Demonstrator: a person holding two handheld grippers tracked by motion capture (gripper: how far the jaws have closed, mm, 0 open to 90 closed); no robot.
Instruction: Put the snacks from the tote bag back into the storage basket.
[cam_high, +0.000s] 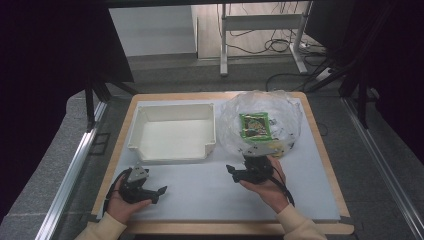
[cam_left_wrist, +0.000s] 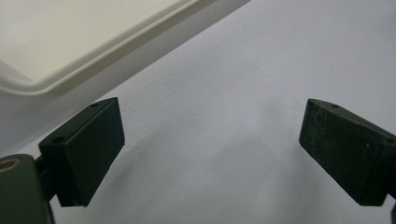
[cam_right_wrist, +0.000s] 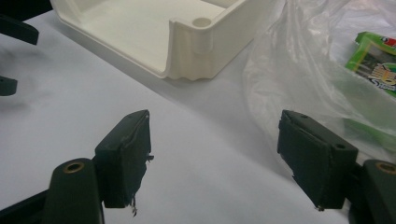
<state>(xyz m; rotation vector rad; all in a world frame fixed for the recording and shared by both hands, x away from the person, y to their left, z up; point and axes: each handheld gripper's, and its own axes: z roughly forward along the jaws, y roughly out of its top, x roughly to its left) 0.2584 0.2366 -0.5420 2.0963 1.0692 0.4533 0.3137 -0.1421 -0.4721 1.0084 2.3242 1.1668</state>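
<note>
Both grippers, left gripper (cam_high: 159, 191) and right gripper (cam_high: 231, 171), are held wide, empty, over the counter (cam_high: 200, 190). Green packet (cam_high: 255, 125) is seen inside clear bag (cam_high: 260, 120); film may be pinched instead, dragging the bag.

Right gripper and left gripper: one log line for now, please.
left gripper: open, empty | right gripper: open, empty, beside plastic bag | green packet: inside bag | white tray: empty

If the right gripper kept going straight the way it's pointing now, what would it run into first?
Probably the near front corner of the white bin: it lies ahead between the open jaws of the right gripper, across bare white table. The clear plastic bag lies just to one side; depth is hard to judge.
</note>
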